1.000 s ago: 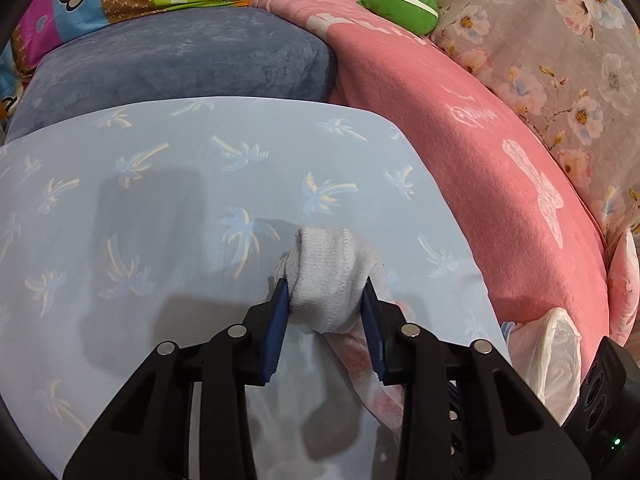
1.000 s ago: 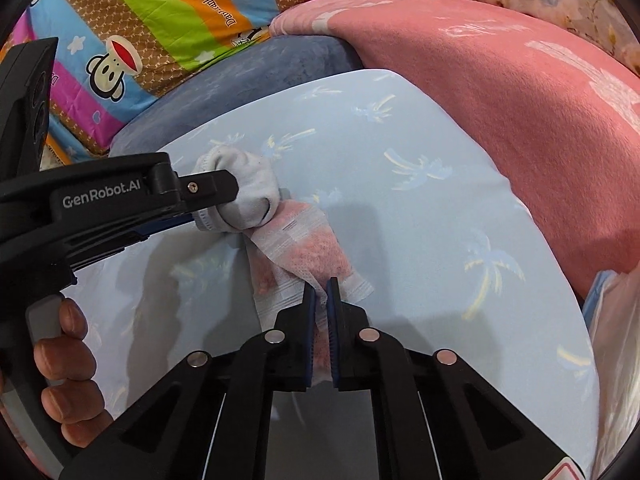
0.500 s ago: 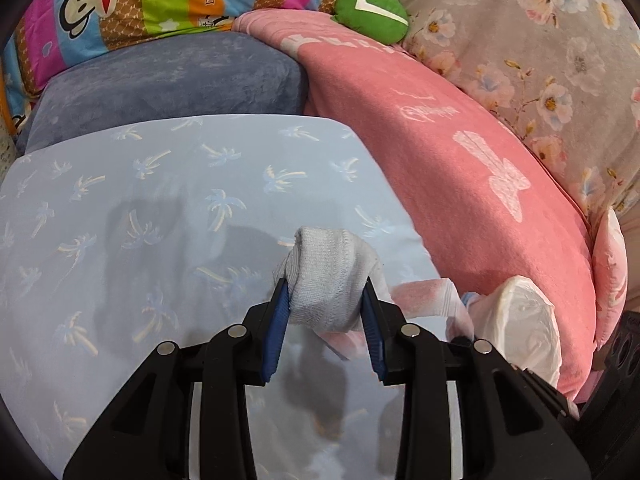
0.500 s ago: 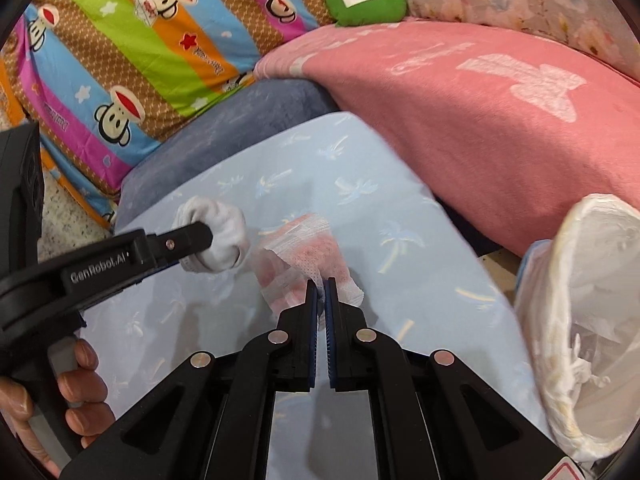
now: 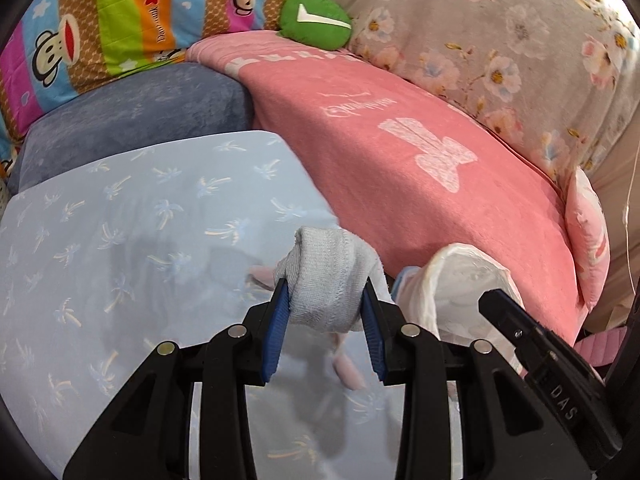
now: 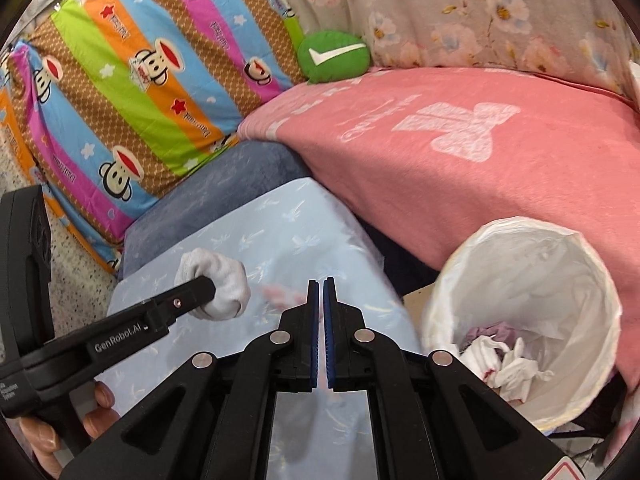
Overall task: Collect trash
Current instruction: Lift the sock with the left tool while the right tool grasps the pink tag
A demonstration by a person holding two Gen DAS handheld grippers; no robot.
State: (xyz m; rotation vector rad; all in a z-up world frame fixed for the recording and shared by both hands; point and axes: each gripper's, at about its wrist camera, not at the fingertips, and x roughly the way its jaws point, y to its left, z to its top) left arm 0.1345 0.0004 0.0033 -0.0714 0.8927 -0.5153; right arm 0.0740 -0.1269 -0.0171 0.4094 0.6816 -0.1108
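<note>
1. soft bedding fills the background: a striped monkey-print pillow at the upper left of the right wrist view, a pink blanket across the right, and a floral cloth along the top.
2. your work surface is a pale blue cloth with palm prints, lying over a dark blue cushion that shows beyond its far edge.
3. your left gripper is clamped on a balled grey-white sock; the blue pads press its two sides, at lower centre of the left wrist view.
4. in the right wrist view that same sock sits at centre left, at the tip of your left gripper.
5. your right gripper has its jaws almost together, closed on a thin pink wrapper; the wrapper is blurred, showing just left of the pads.
6. a white-lined trash bin stands at the lower right of the right wrist view, beside the blue cloth and against the pink blanket, with crumpled tissues at its bottom.
7. a green round cushion with a white tick rests at the top centre.
</note>
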